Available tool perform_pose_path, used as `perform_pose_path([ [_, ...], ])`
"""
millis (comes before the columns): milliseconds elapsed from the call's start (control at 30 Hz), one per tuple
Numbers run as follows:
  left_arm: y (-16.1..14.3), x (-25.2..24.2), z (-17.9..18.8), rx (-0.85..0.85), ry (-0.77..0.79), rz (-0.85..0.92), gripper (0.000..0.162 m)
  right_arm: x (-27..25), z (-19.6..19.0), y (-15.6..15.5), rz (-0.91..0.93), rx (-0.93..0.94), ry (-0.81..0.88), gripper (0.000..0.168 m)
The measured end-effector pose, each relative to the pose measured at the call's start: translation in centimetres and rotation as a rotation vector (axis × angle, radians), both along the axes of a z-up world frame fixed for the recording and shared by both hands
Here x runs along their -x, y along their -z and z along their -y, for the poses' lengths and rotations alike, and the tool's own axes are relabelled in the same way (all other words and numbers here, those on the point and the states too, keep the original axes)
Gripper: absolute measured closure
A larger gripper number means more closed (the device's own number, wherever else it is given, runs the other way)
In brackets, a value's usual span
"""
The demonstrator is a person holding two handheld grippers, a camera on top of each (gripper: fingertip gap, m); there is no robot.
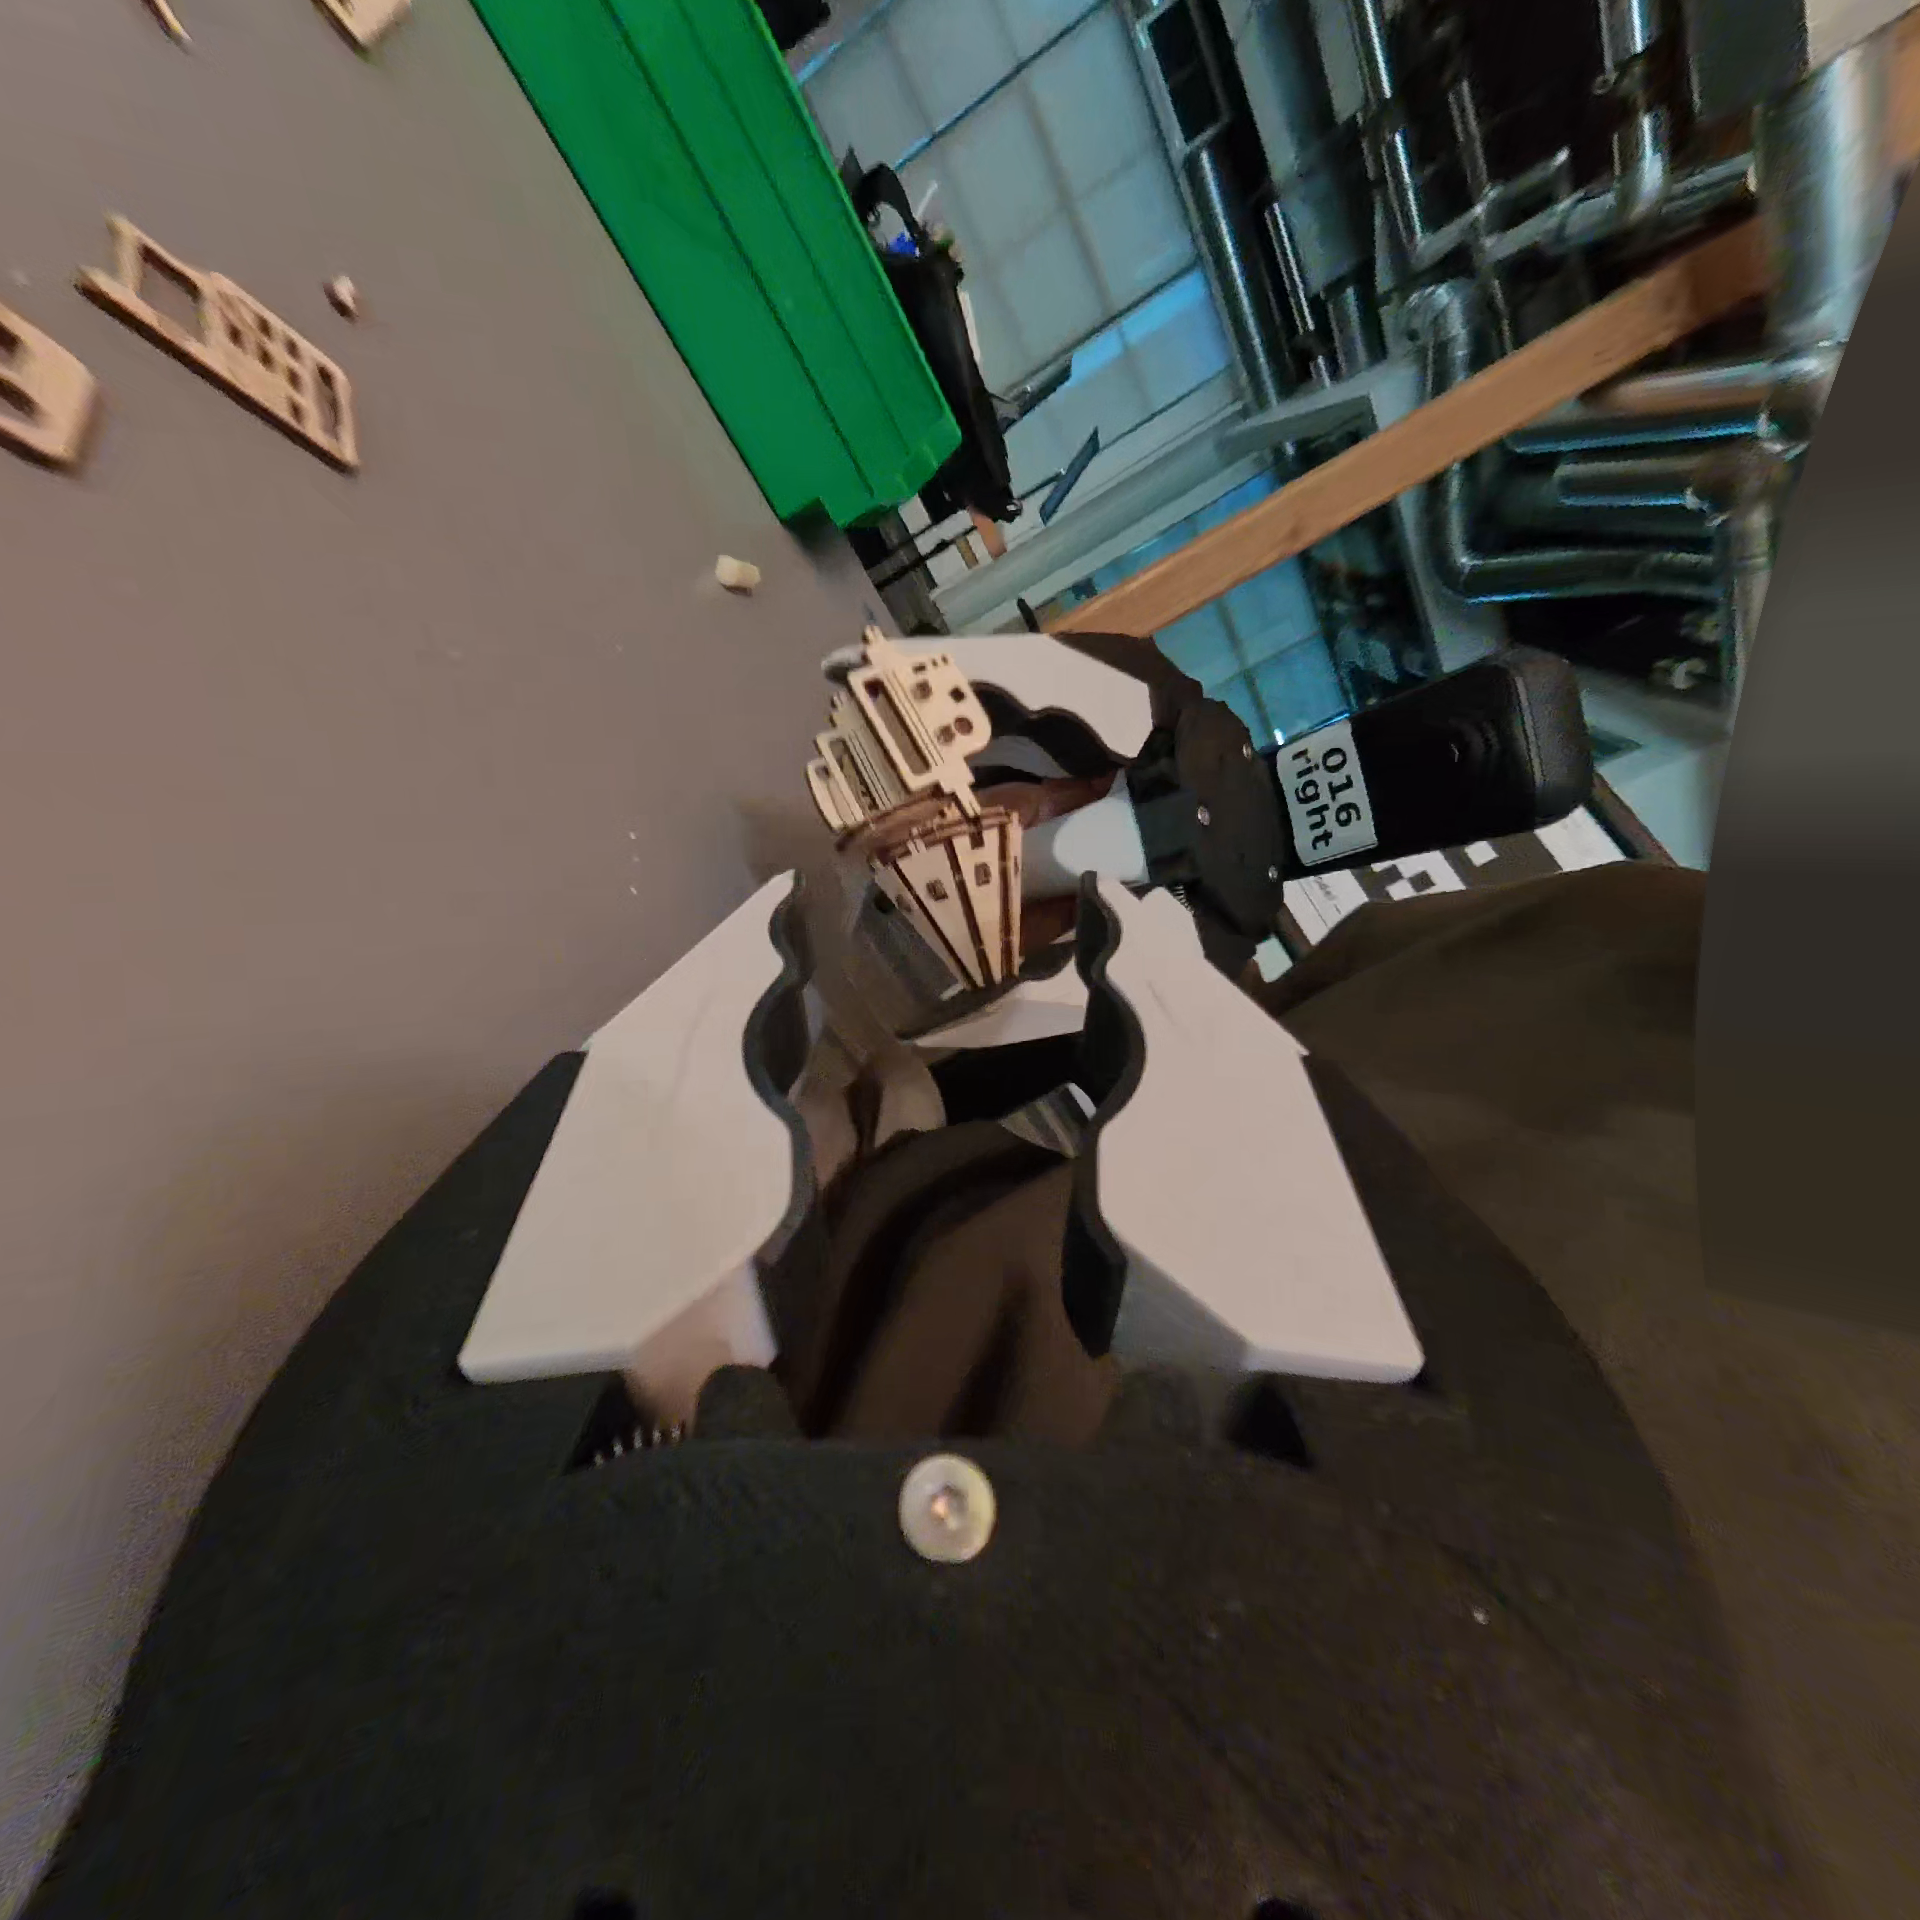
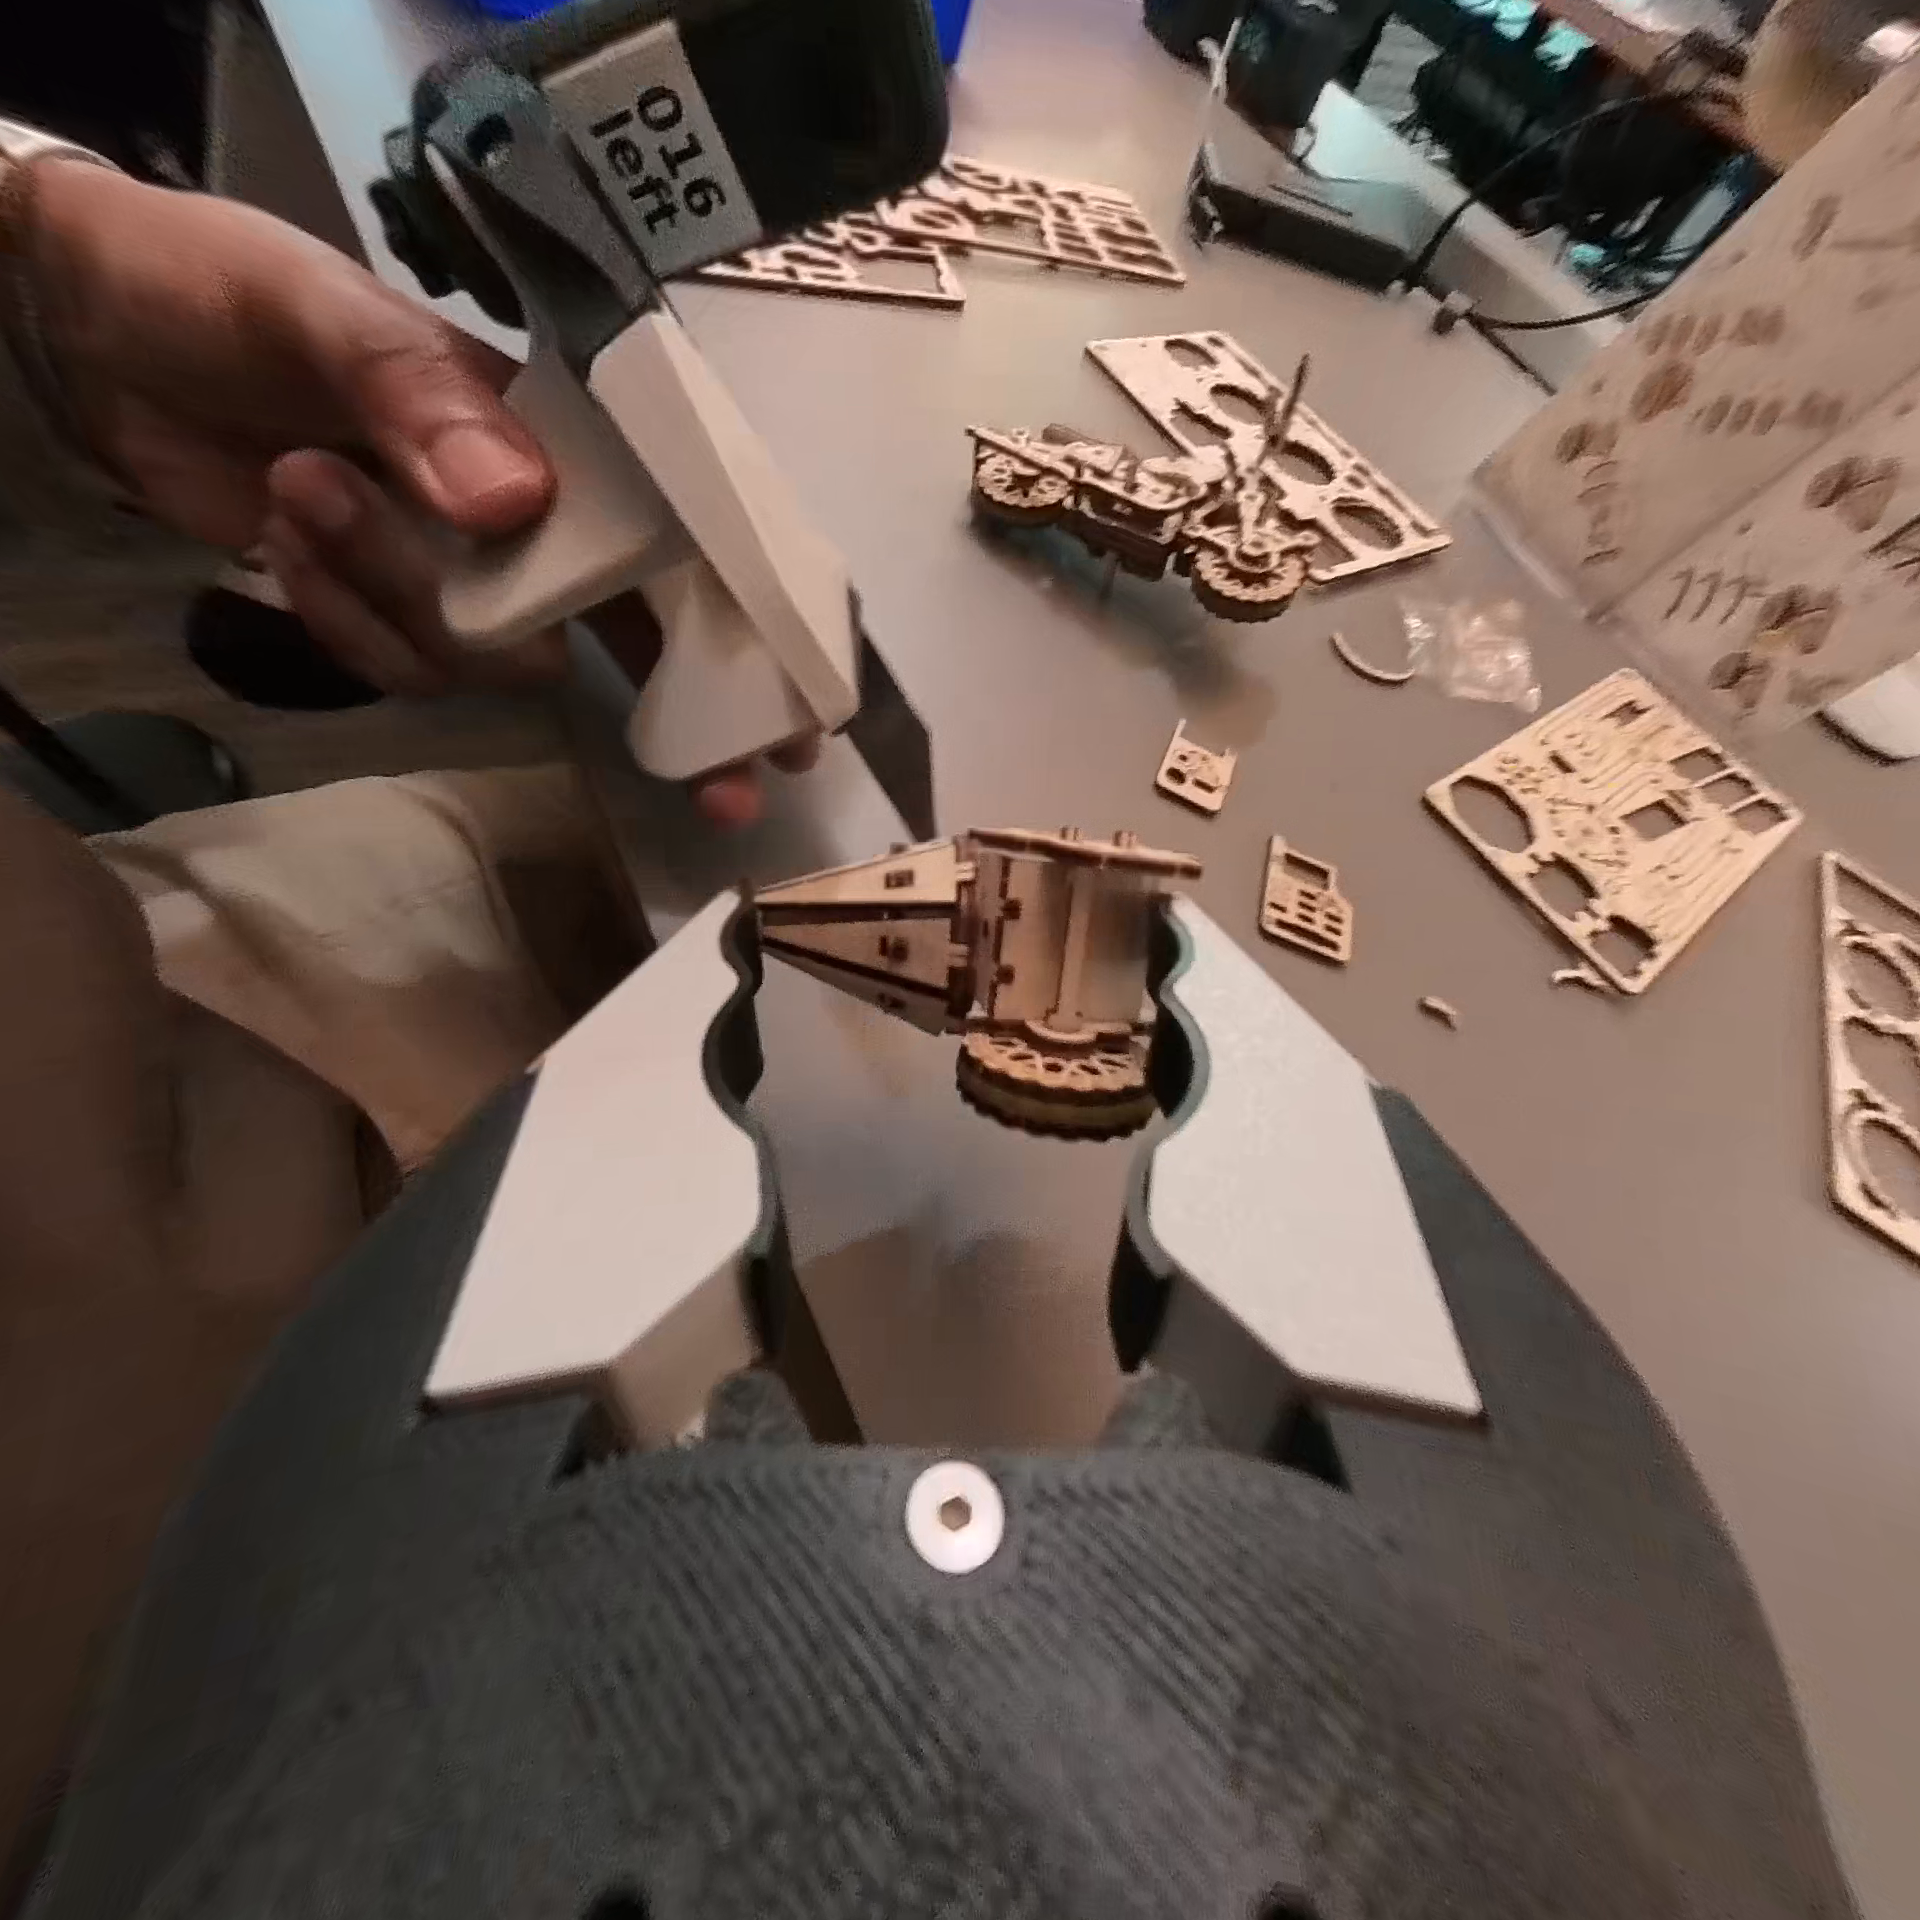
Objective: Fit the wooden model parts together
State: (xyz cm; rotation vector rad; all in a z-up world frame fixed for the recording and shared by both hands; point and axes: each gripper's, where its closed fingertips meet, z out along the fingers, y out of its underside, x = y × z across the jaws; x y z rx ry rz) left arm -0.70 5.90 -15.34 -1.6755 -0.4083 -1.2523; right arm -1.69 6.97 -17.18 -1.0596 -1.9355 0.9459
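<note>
Model: wooden sidecar (image 2: 997, 956) lay crosswise, tapered nose toward the camera's left.
Right gripper (image 2: 951, 935): clamped on it end to end.
Left gripper (image 1: 940, 914): jaws apart, empty.

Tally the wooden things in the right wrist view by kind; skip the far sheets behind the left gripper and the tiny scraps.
Assembled models: 2, the held model in the right gripper and the motorcycle
Punched-out sheets: 3
Small flat parts: 2
Curved sliver: 1
Total: 8
</note>
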Motion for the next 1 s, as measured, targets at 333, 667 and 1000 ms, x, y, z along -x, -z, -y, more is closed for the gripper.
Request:
perform_pose_path([
  [333, 1.8, -2.6, -1.2, 0.128, -0.041, -0.19, 0.131, 0.3, 0.4, 0.5, -0.02, -0.118, 0.006, 0.094],
  [667, 2.4, -2.4, -1.1, 0.152, -0.046, -0.17, 0.133, 0.2, 0.4, 1.8, 0.062, -0.03, -0.006, 0.083],
  [1000, 3.2, -2.1, -1.3, 0.189, -0.069, -0.238, 0.133, 0.2, -0.3, 2.7, 0.12, -0.015, 0.038, 0.096],
])
